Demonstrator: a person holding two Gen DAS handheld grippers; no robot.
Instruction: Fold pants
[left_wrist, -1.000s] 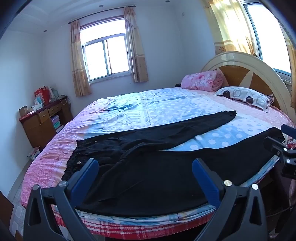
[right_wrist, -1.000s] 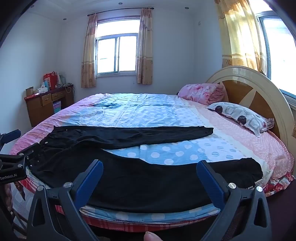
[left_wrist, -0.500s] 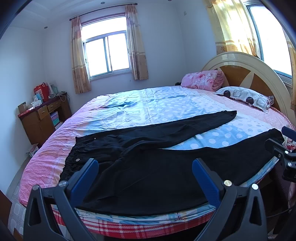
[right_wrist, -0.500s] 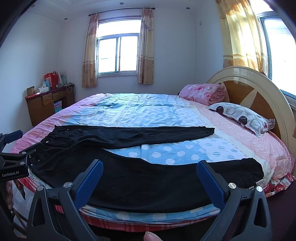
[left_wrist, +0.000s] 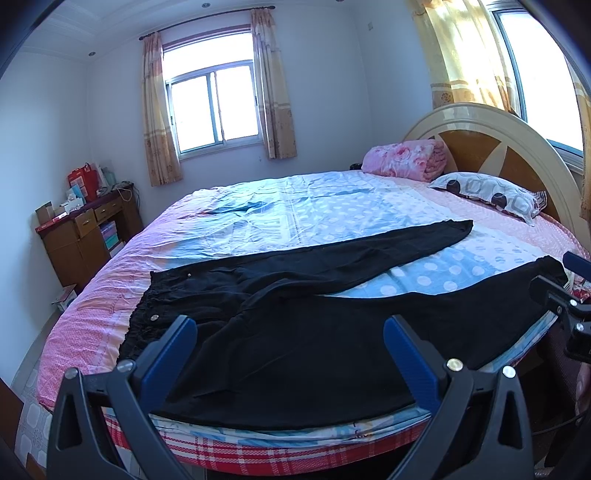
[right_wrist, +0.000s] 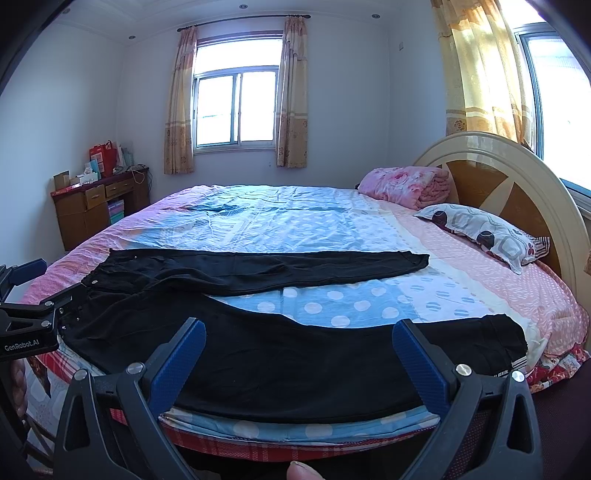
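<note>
While the black pants (left_wrist: 303, 332) are lying spread open on the round bed (left_wrist: 280, 206), legs apart in a V and waistband toward the bed's left side, the left wrist view is showing the left gripper (left_wrist: 290, 349) hovering above the seat and near leg with its blue fingers (left_wrist: 168, 356) spread wide and gripping nothing. This view is also catching the right gripper's tip at the right edge, near the cuff of the near leg (left_wrist: 546, 273), and the two metal buttons on the waistband (left_wrist: 153, 317). In the right wrist view, the right gripper (right_wrist: 299, 360) is likewise hanging with its fingers (right_wrist: 421, 363) parted and empty above the near leg, well apart from the far leg (right_wrist: 295, 267). Only this view is showing the near cuff in full with its printed label, the left gripper reaching in beside the waistband at the left edge, and a fingertip at the bottom border. Judged from this layout, no fold is made yet; the step in hand is the approach. The next move calls for lowering each gripper to the near leg's edge, one by the waist and one by the cuff, closing on the cloth, and carrying that leg over onto the far leg. The pillow (right_wrist: 484, 232) and folded pink quilt (right_wrist: 406, 182) are lying clear of the work area.
</note>
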